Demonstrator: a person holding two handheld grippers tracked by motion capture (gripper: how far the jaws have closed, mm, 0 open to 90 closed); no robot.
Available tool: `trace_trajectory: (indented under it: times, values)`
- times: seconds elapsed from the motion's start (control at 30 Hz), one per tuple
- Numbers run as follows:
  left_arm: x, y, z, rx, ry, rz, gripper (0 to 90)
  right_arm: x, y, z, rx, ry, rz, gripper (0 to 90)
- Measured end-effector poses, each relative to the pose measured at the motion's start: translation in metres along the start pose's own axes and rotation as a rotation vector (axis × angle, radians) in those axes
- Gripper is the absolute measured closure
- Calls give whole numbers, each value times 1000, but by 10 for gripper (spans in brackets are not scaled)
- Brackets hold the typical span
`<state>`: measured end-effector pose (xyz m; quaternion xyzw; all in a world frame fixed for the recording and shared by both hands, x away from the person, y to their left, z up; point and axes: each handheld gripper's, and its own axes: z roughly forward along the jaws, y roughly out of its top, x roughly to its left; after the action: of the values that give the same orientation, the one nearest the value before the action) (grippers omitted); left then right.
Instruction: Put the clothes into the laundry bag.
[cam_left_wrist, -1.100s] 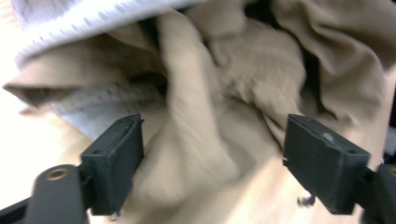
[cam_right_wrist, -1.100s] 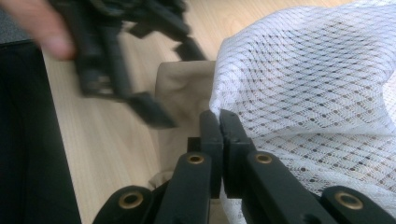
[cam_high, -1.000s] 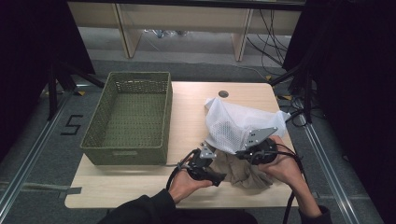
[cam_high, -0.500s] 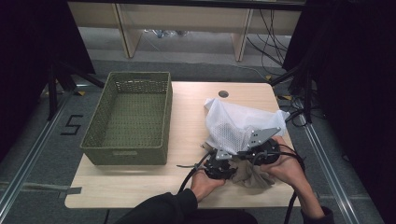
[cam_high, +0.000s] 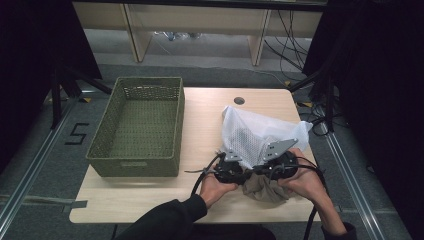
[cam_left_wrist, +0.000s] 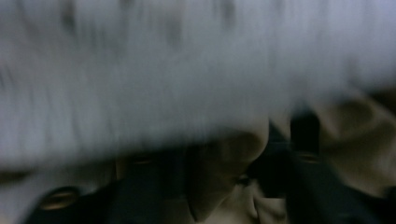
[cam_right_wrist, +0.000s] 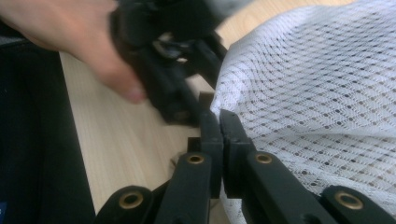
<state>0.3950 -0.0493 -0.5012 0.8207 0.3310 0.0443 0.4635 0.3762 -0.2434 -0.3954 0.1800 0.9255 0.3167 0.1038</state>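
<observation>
Both hands have drawn closer together since the earlier frames, the left tool (cam_high: 231, 171) sliding rightward along the desk (cam_high: 150, 200) until it sits just beside the right tool (cam_high: 280, 167) at the near edge of the white mesh bag (cam_high: 255, 132). From the high view, the bag lies on the right half of the desk, its far part puffed up and its near edge gathered between the two tools, with a beige cloth (cam_high: 262, 187) bunched under that edge and between the person's hands. A green woven basket (cam_high: 137, 125) stands on the left half of the desk, well apart from the bag.

Seen from the right gripper view, the right tool (cam_right_wrist: 219, 122) has its jaws pressed together on the edge of the white mesh bag (cam_right_wrist: 317, 93), and the left hand (cam_right_wrist: 70, 28) with its tool shows farther off, touching the same edge.

Seen from the left gripper view, the picture is blurred: white mesh (cam_left_wrist: 163, 70) fills the upper part and beige cloth (cam_left_wrist: 345, 126) folds lie around the dark jaws, so I cannot tell whether the left tool is wide or narrow
</observation>
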Motion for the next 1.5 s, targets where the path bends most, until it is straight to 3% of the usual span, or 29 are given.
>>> trace_trajectory:
  times: [0.03, 0.07, 0.1, 0.17, 0.23, 0.27, 0.33, 0.37, 0.47, 0.5, 0.53, 0.57, 0.6, 0.63, 0.67, 0.73, 0.8, 0.87, 0.9, 0.93, 1.07, 1.1, 1.13, 1.2, 1.27, 1.33, 1.37, 1.43, 1.5]
  values:
    - [1, -3, -12, -4, 36, 42, 434, 0, 0, -1, 1, 1, 16, 900]
    - [2, -3, -19, -12, 44, 71, 385, -1, -1, -2, 3, -9, 8, 900]
    - [4, -3, -29, -6, 88, 91, 385, -1, -1, -2, 3, -9, 8, 900]
    - [10, 0, -43, -4, 136, 98, 308, -2, -1, -3, 0, -11, 22, 900]
    - [21, 2, -52, 4, 153, 88, 261, -2, 0, -3, -1, -11, 21, 900]
    - [26, 2, -53, -4, 160, 59, 255, -2, 0, -3, 1, -13, 19, 900]
    - [35, 2, -49, 4, 186, 60, 225, -2, 1, -2, -4, -10, 7, 900]
    - [39, 1, -43, 13, 188, 46, 153, -2, 1, -3, -2, -10, 12, 900]
    - [49, -1, -23, 36, 200, 45, 155, -1, 1, -3, -2, -7, 12, 900]
    - [51, -1, -16, 22, 177, 49, 167, -2, 1, -2, -1, -7, 13, 900]
    - [50, 0, -11, 7, 172, 66, 204, -2, 1, -2, -4, -8, 8, 900]
    - [49, 0, -8, 1, 155, 100, 334, -3, 1, -2, -5, -2, 7, 900]
    - [47, 1, -6, -8, 141, 140, 334, -3, 1, -2, -5, -2, 7, 900]
    - [44, 2, -6, -30, 119, 169, 463, -3, 0, -2, -4, -3, 8, 900]
    - [36, 4, -7, -61, 63, 192, 706, -3, 0, -2, -4, -2, 11, 900]
    - [29, 6, -7, -76, 44, 185, 765, -3, 0, -2, -5, -4, 11, 900]
    - [20, 11, -8, -95, 27, 210, 828, -3, 1, -2, -8, -4, 5, 900]
    - [16, 18, -8, -130, 25, 171, 856, -1, 1, -2, 3, 5, 12, 900]
    - [14, 21, -8, -145, 21, 117, 859, -1, 2, -1, 4, 7, -4, 900]
    - [15, 23, -5, -168, 17, 97, 859, 0, 1, -1, 12, 8, 4, 900]
    - [27, 17, 6, -86, 57, 47, 758, -1, -3, 9, 45, 35, 2, 900]
    - [31, 13, 8, -69, 44, 21, 709, -1, -5, 12, 57, 37, 4, 900]
    - [34, 11, 8, -42, 37, 1, 574, -2, -7, 19, 74, 50, 3, 900]
    - [38, 4, -2, -1, 57, -1, 520, -2, -9, 22, 85, 51, 9, 900]
    - [38, -3, -15, -20, 48, -38, 468, -3, -11, 27, 105, 55, 14, 900]
    - [41, -8, -32, -17, 31, -31, 399, -3, -13, 31, 122, 54, 18, 900]
    - [46, -11, -48, -29, 55, -14, 368, -4, -14, 34, 130, 45, 16, 900]
    - [48, -12, -52, -30, 66, -14, 369, -4, -15, 35, 139, 40, 23, 900]
    - [52, -14, -53, -21, 41, -15, 368, -5, -15, 36, 143, 41, 17, 900]
